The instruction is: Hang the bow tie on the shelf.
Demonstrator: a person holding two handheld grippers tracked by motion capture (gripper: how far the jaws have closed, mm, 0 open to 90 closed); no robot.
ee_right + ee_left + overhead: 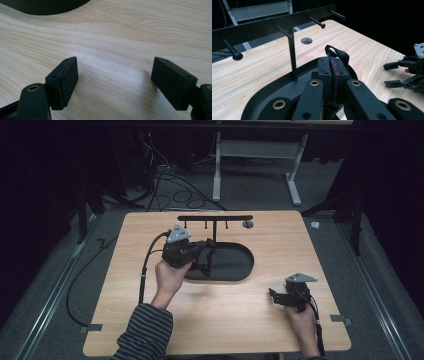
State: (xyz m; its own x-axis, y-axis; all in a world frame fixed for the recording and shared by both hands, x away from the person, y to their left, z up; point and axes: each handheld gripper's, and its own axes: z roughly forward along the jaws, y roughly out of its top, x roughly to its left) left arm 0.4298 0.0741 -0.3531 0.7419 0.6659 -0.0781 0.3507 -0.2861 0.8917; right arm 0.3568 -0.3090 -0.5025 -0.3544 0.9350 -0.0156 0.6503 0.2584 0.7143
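A black hanging rack stands at the table's middle: an oval base (235,262) (274,85), a thin post (292,55) and a crossbar (215,218) (274,23) with several pegs. My left gripper (206,251) (331,65) hovers over the left part of the base, shut on a black strap (338,53) whose loop sticks up past the jaws, below and in front of the pegs. My right gripper (274,295) (115,77) rests low over bare wood at the front right, open with nothing between its jaws; it also appears in the left gripper view (392,75).
The wooden table (150,310) has a round hole (247,224) (306,40) behind the rack. A cable (145,270) trails from the left gripper toward the front left. The base's edge (45,7) lies beyond the right gripper. Table legs and loose cables are on the floor behind.
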